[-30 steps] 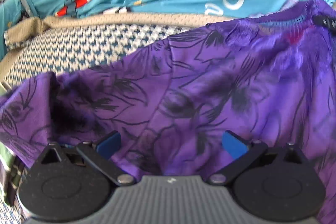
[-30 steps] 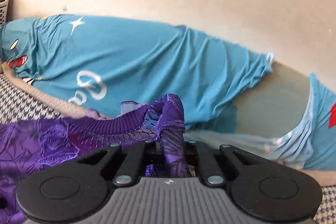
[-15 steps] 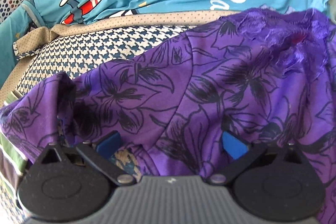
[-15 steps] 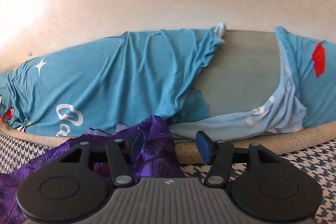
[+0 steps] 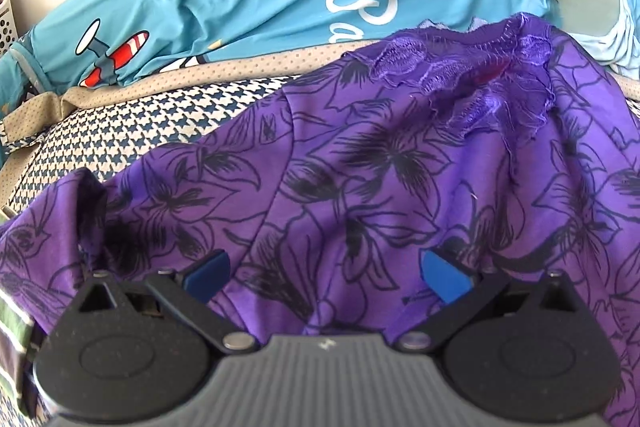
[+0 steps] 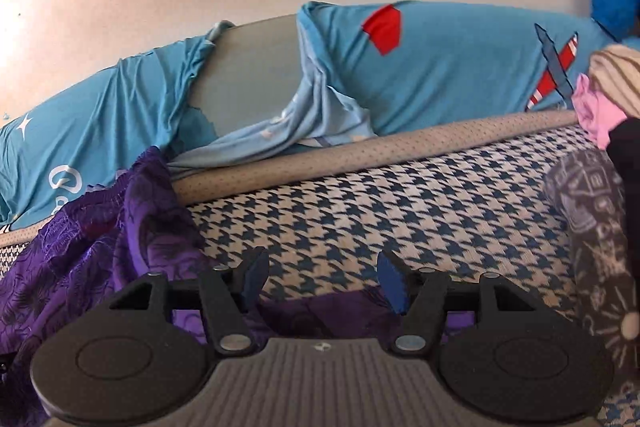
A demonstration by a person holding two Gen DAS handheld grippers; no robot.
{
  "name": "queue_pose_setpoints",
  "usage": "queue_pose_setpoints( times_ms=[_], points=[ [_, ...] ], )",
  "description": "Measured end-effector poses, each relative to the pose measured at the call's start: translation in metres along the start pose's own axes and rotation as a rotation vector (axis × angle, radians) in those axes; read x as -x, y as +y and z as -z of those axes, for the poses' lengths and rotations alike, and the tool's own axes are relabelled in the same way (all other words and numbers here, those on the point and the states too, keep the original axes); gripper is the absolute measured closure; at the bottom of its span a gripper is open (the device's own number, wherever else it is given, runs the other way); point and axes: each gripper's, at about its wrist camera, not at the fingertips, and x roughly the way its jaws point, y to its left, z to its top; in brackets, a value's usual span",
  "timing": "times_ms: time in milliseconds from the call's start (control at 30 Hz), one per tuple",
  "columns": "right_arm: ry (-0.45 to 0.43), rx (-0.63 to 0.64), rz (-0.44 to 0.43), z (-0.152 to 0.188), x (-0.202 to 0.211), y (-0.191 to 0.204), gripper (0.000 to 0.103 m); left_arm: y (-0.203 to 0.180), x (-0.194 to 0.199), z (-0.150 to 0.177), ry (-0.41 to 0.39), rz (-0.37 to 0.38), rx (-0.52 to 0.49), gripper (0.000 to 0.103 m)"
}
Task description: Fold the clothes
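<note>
Purple floral garment [image 5: 400, 163] now lies released on the houndstooth cover [image 6: 400, 211]; right gripper [image 6: 320, 279], clamped on it a second ago, spreads apart; left gripper [image 5: 324, 273] stays apart

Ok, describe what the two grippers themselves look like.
Both look alike. The left gripper and right gripper each have a grey ribbed body with a small white mark, two round black textured discs, black link arms on silver pivot pins, and blue finger pads. No cables, hands or sleeves show.
</note>
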Motion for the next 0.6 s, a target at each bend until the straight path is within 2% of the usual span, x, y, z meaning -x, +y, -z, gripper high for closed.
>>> queue_pose_setpoints(
  times_ms=[100, 200, 333, 400, 600],
  points=[
    [0.066, 0.006, 0.017, 0.009, -0.010, -0.010, 0.040, -0.003, -0.003, -0.001, 0.009, 0.004, 0.000, 0.000],
    [0.139, 0.037, -0.020, 0.020, -0.014, -0.009, 0.040, -0.005, -0.005, 0.000, 0.014, 0.008, -0.004, 0.000],
    [0.100, 0.188, 0.027, 0.033, -0.010, 0.007, 0.040, -0.007, -0.008, 0.002, 0.025, 0.011, -0.007, 0.000],
    [0.086, 0.194, 0.030, 0.034, -0.009, 0.007, 0.039, -0.008, -0.009, 0.003, 0.029, 0.010, -0.012, 0.000],
    [0.081, 0.178, -0.046, 0.030, -0.021, 0.013, 0.039, -0.009, -0.010, 0.004, 0.037, 0.011, -0.015, 0.000]
  ],
)
